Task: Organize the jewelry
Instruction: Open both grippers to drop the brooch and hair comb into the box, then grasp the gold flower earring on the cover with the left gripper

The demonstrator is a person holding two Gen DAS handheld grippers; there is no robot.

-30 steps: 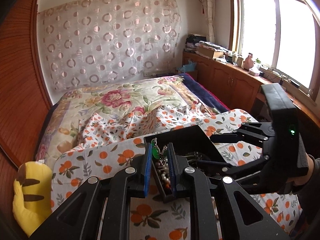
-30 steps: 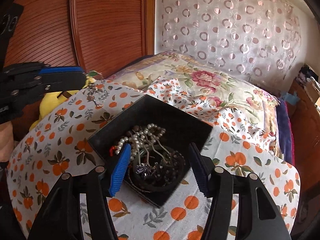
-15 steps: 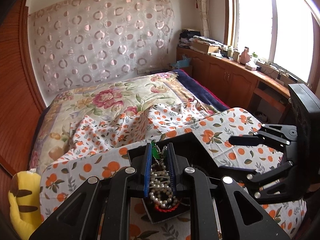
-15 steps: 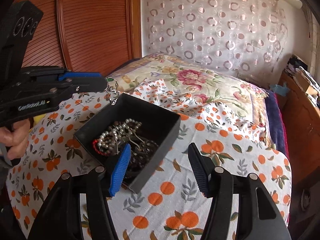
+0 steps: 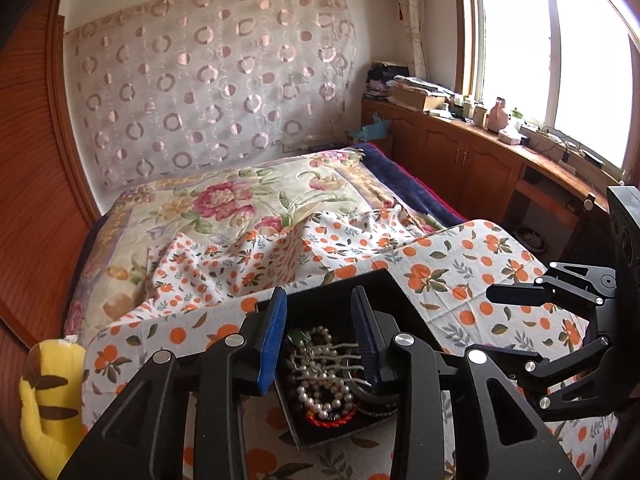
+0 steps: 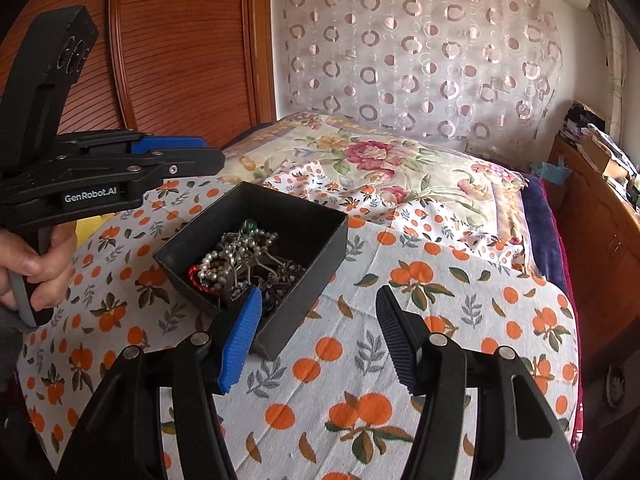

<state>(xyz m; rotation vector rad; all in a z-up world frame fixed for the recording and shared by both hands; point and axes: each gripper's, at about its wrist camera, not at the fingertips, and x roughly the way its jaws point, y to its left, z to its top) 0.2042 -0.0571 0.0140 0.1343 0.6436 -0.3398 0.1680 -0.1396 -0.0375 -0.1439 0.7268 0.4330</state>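
Note:
A black open box [image 6: 320, 236] sits on an orange-print cloth [image 6: 400, 320]. It holds tangled jewelry [image 6: 240, 260]: pearl strands, a red bead bracelet, dark pieces and a green-stone piece [image 5: 298, 337]. My left gripper [image 5: 320, 336] is open and empty just above the box [image 5: 400, 300]. It shows from the side in the right wrist view [image 6: 216, 158]. My right gripper [image 6: 316, 328] is open and empty at the box's near right corner. It also shows at the right of the left wrist view [image 5: 500, 320].
A floral bedspread [image 5: 240, 200] lies behind the cloth. A yellow plush toy [image 5: 44, 400] lies at the left edge. Wooden cabinets [image 5: 460, 164] with clutter run under the window. A wood-panelled wall [image 6: 180, 60] stands at the left.
My left gripper has opened and let the green-stone piece fall into the box. My right gripper has drawn back to the right of the box.

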